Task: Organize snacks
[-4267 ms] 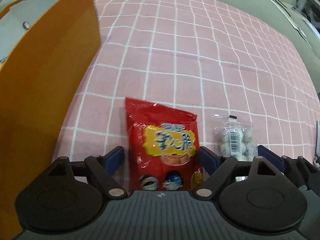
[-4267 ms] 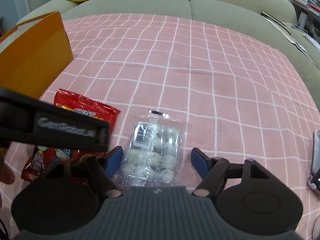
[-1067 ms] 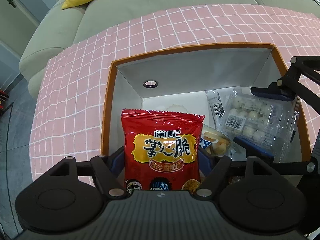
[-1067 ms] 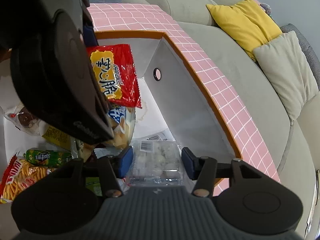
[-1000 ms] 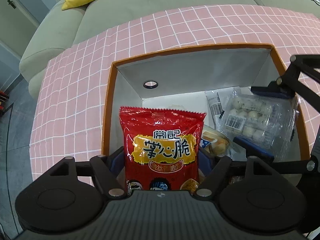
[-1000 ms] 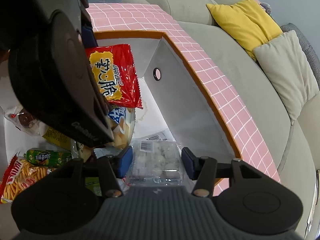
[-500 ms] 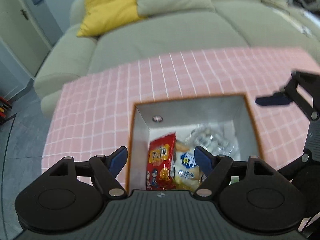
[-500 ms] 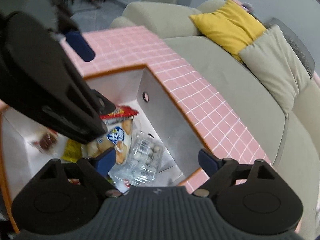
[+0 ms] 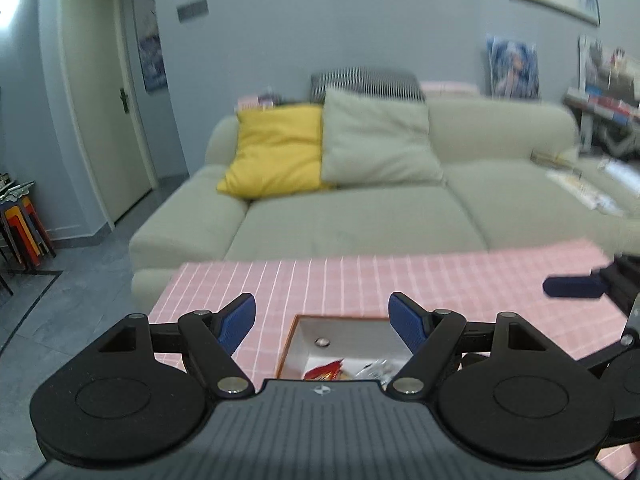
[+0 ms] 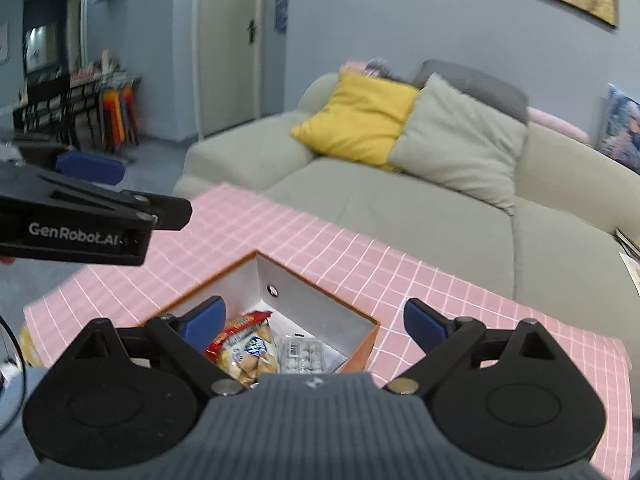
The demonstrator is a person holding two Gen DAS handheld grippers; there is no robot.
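The orange box (image 10: 320,300) with a white inside stands on the pink checked cloth (image 10: 440,280) far below both grippers. In it lie the red snack bag (image 10: 236,330), a bag of biscuits (image 10: 250,354) and the clear pack of white balls (image 10: 300,354). The box (image 9: 304,332) and red bag (image 9: 324,370) also show in the left wrist view. My left gripper (image 9: 322,318) is open and empty, high above the box. My right gripper (image 10: 314,318) is open and empty, also high above it.
A grey-green sofa (image 9: 360,216) with a yellow cushion (image 9: 276,152) and a grey cushion (image 9: 376,140) stands behind the table. A door (image 9: 100,120) and stacked stools (image 9: 24,228) are at the left. The left gripper's body (image 10: 80,216) crosses the right wrist view.
Both grippers let go of their packs into the box about a second ago. They have since risen well above it and tilted up toward the sofa.
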